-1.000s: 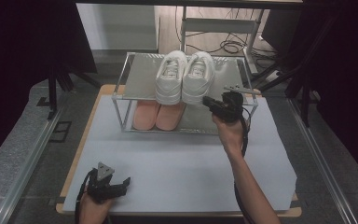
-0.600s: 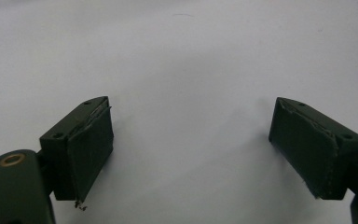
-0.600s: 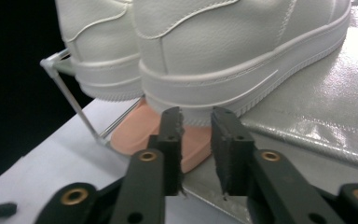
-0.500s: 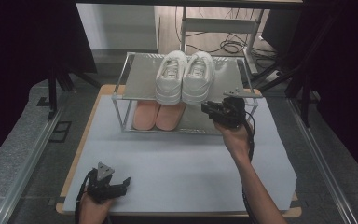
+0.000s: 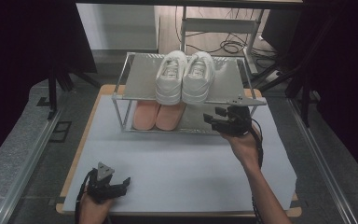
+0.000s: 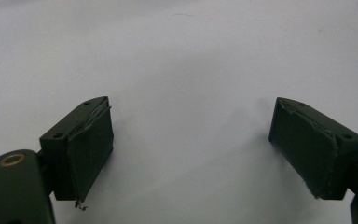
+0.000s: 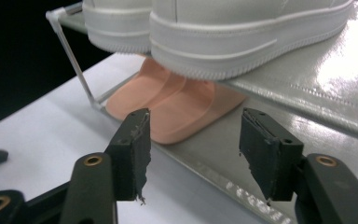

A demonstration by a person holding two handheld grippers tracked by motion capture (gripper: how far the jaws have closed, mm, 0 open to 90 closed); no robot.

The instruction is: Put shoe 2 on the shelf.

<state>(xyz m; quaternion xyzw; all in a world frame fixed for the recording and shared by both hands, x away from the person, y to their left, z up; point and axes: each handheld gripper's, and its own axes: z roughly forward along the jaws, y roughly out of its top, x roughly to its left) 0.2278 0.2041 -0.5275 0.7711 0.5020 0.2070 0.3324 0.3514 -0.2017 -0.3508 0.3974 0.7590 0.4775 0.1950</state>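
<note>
A white counter (image 5: 177,163) carried a shoe rack (image 5: 140,88) at twelve o'clock. The right claw (image 5: 214,119) gaped empty toward pink shoes (image 7: 168,100); the left claw (image 5: 121,184) lay wide open, empty, at seven o'clock.

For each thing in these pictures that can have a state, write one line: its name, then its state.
White sneakers: paired side by side on the rack's top shelf.
Pink slippers: paired on the lower shelf.
Rack: upright on the table.
Left gripper: open, empty, over bare table.
Right gripper: open, empty, facing the slippers.
</note>
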